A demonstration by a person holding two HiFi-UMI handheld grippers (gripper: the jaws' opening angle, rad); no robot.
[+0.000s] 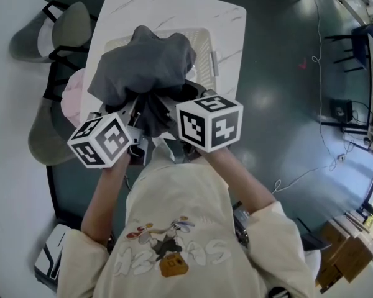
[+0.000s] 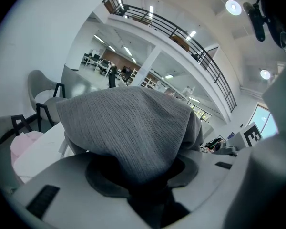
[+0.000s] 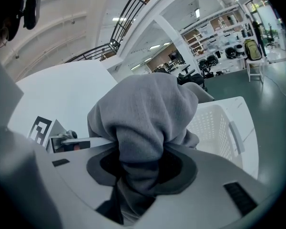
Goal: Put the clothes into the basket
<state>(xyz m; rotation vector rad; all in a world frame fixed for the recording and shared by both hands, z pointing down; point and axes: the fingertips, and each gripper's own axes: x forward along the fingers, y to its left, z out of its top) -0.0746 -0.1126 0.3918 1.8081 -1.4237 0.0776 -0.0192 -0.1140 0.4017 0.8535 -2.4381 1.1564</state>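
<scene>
A bunched grey garment (image 1: 143, 64) hangs over the white perforated basket (image 1: 204, 49), which stands on a white marble-look table (image 1: 227, 27). Both grippers hold it from the near side. My left gripper (image 1: 133, 113) is shut on the grey garment (image 2: 133, 132), whose cloth fills the gap between its jaws. My right gripper (image 1: 174, 107) is shut on the same grey garment (image 3: 143, 128), a thick fold pinched between the jaws. In the right gripper view the basket (image 3: 214, 128) lies just beyond and below the cloth. The jaw tips of both grippers are hidden by fabric.
A pink cloth (image 1: 71, 98) lies at the table's left edge, also seen in the left gripper view as a pink cloth (image 2: 24, 144). Grey chairs (image 1: 68, 27) stand to the left. Dark green floor with cables (image 1: 311, 166) lies to the right.
</scene>
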